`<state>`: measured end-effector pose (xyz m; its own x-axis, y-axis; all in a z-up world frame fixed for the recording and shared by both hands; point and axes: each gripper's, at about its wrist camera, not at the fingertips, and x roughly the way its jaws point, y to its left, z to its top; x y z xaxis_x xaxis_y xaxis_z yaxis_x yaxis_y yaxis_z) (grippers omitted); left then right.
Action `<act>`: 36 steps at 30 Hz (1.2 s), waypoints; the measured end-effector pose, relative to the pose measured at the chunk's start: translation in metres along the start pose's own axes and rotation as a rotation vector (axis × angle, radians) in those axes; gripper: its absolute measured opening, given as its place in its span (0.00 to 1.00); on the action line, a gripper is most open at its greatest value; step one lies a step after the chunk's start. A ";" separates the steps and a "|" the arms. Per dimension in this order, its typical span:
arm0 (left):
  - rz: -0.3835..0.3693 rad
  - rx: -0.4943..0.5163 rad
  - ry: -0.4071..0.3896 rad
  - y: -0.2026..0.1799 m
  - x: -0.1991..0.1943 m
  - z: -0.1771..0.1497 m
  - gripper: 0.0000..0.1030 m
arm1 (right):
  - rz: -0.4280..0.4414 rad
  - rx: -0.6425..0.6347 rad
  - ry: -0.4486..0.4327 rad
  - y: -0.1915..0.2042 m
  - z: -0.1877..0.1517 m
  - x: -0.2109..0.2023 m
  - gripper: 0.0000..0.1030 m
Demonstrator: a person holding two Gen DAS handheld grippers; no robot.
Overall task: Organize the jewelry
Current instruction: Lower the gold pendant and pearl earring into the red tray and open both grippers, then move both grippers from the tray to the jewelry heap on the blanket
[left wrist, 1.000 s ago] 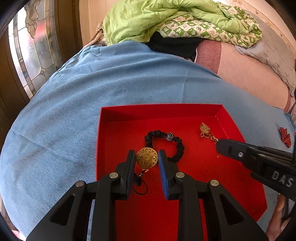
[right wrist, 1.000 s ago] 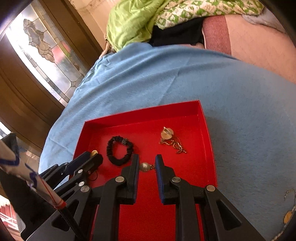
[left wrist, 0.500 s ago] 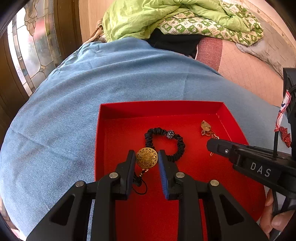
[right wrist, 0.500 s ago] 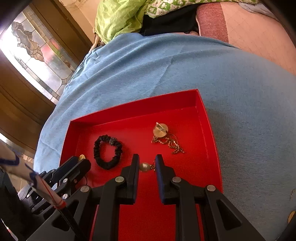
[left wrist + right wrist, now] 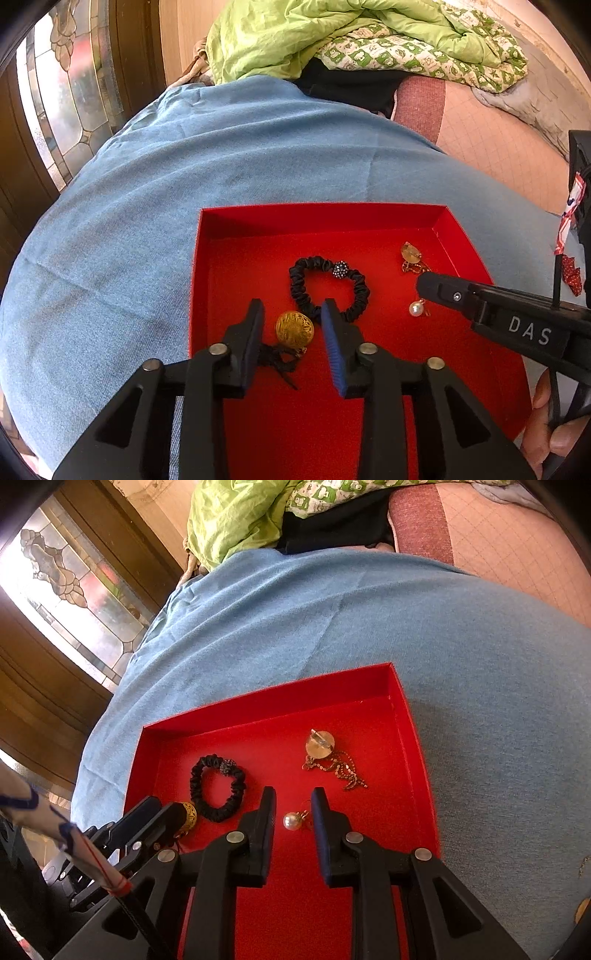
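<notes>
A shallow red tray [image 5: 236, 221] rests on a blue blanket [image 5: 184, 166] spread over a bed, and all the jewelry is described from that tray. Inside it, near the middle, lies a black scrunchie bracelet [image 5: 328, 284] with a dark beaded ball. Toward the tray's near left side sits a gold filigree pendant [image 5: 294, 329] on a black cord, resting on the tray floor between the 2 fingers of the left tool [image 5: 293, 325]; its jaws are opening and stand apart, neither pad touching the pendant. To the right of the bracelet, a pearl earring [image 5: 291, 820] lies on the tray floor between the fingers of the right tool [image 5: 293, 805], whose jaws are apart with a gap on either side of the pearl. Near the tray's far right corner lies a gold chain piece with a round clear stone [image 5: 320, 744]. Beyond the tray, at the far end of the bed, a green quilt [image 5: 314, 33] is bunched up.
</notes>
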<state>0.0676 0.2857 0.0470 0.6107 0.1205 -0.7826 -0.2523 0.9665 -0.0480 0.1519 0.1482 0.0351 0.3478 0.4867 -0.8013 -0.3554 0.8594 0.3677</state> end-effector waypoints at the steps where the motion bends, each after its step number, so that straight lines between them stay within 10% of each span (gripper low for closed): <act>1: -0.003 0.000 -0.002 0.000 0.000 0.000 0.32 | -0.001 0.001 -0.003 0.000 0.000 -0.001 0.21; 24: -0.005 0.031 -0.102 -0.031 -0.026 0.008 0.39 | 0.081 0.014 -0.074 -0.019 -0.017 -0.066 0.21; 36: -0.073 0.160 -0.175 -0.093 -0.048 -0.004 0.40 | 0.056 0.102 -0.139 -0.105 -0.072 -0.139 0.21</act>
<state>0.0583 0.1890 0.0868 0.7470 0.0727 -0.6608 -0.0892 0.9960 0.0087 0.0790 -0.0211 0.0736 0.4490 0.5453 -0.7078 -0.2900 0.8382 0.4618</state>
